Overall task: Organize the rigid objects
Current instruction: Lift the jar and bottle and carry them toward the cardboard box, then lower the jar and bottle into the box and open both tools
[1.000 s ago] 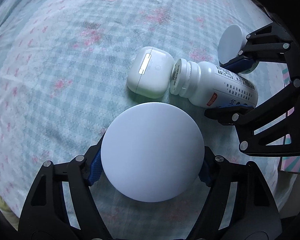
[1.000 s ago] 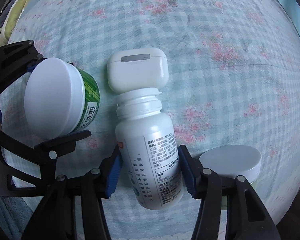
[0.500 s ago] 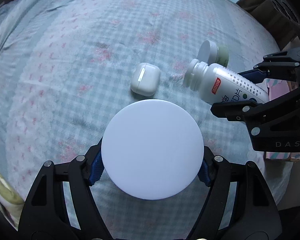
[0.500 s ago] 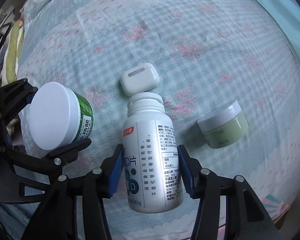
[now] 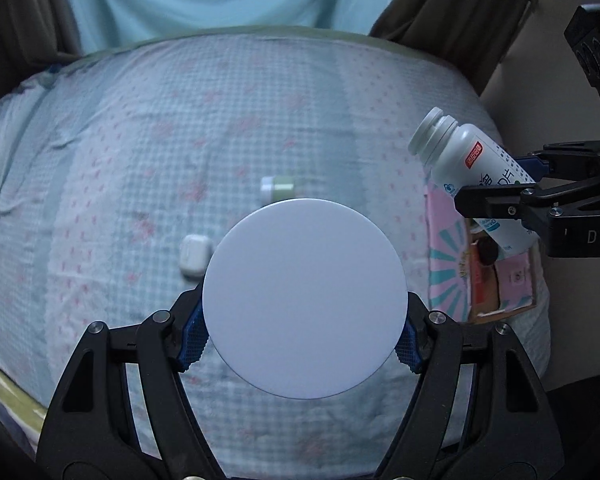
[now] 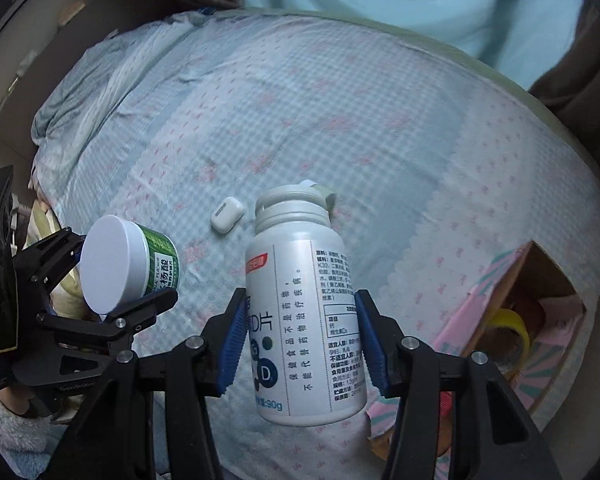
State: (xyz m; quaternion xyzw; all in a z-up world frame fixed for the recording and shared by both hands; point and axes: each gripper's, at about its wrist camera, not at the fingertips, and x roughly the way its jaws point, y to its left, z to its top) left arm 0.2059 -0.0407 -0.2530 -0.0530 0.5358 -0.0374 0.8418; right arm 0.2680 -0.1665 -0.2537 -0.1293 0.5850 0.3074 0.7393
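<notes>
A white-lidded green jar [image 5: 304, 300] was held between the blue pads of the left tongs [image 5: 303, 334], lid toward the camera, raised above the bed [image 5: 120, 152]. A white pill bottle [image 6: 302, 304] was clamped at mid-body in the right tongs [image 6: 300, 340], cap pointing away, also lifted clear of the sheet. A pink patterned box [image 6: 512, 312] was seen at the bed's right edge, just beyond the bottle. Farther off, a white earbud case [image 6: 227, 220] and a small pale-green jar [image 5: 278, 188] were left lying on the checked sheet, near each other but apart.
</notes>
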